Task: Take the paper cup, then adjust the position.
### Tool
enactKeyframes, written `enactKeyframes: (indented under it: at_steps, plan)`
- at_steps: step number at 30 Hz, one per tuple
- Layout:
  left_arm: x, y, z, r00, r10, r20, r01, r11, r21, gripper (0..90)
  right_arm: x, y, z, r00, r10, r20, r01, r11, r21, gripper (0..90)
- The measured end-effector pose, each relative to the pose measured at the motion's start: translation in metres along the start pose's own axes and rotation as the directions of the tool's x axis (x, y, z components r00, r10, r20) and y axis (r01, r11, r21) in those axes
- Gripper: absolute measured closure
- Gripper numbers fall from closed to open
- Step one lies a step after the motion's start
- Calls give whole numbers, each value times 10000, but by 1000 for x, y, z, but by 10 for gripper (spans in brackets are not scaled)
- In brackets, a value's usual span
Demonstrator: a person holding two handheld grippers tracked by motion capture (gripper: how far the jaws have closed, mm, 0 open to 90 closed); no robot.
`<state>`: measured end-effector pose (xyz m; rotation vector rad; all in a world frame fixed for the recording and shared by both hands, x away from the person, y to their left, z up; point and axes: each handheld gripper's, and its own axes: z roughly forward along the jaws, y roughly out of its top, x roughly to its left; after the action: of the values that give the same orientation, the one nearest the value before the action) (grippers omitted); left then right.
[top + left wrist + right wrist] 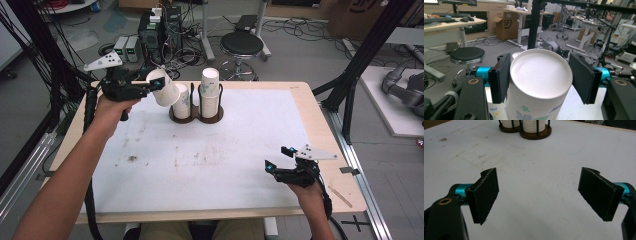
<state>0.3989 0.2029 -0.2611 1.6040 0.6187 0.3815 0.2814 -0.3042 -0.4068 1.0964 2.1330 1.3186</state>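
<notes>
One paper cup sits tilted in my left claw, pinched, just above the holder; squeeze harder and it crumples, or slips. Right claw idles, spread wide.

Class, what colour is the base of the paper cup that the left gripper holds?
Plain white paper cup base, best in the left gripper view.

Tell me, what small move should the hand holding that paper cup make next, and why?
Probably carry it a little further from the holder and turn it upright over the bare table. The left gripper is shut on the paper cup, which hangs tilted in the air right beside the left stack of cups. The right gripper rests open near the table's edge.
</notes>
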Motion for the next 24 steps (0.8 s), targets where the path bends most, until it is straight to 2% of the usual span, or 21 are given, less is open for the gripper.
enactKeyframes:
  at_steps: [7,10,12,18,24]
  plan:
    - [-17,-26,-6,9997,132,200,-131,9999,-42,365,4,0,3,9998,-22,-178,24,9999,131,173]
    - [-25,-35,-7,9994,82,330,-76,9998,-193,364,6,2,2,9997,-110,-228,110,9999,-6,172]
    - [-30,-39,-6,9989,176,432,-171,9998,-105,364,7,3,3,9995,-84,-292,82,10000,-52,172]
    - [-43,-52,0,9961,327,821,-352,9990,292,364,14,11,13,9957,-228,-896,223,9997,-67,172]
    - [-51,-67,11,9919,291,1233,-382,9967,721,363,25,22,32,9814,-471,-1859,468,9989,-61,172]
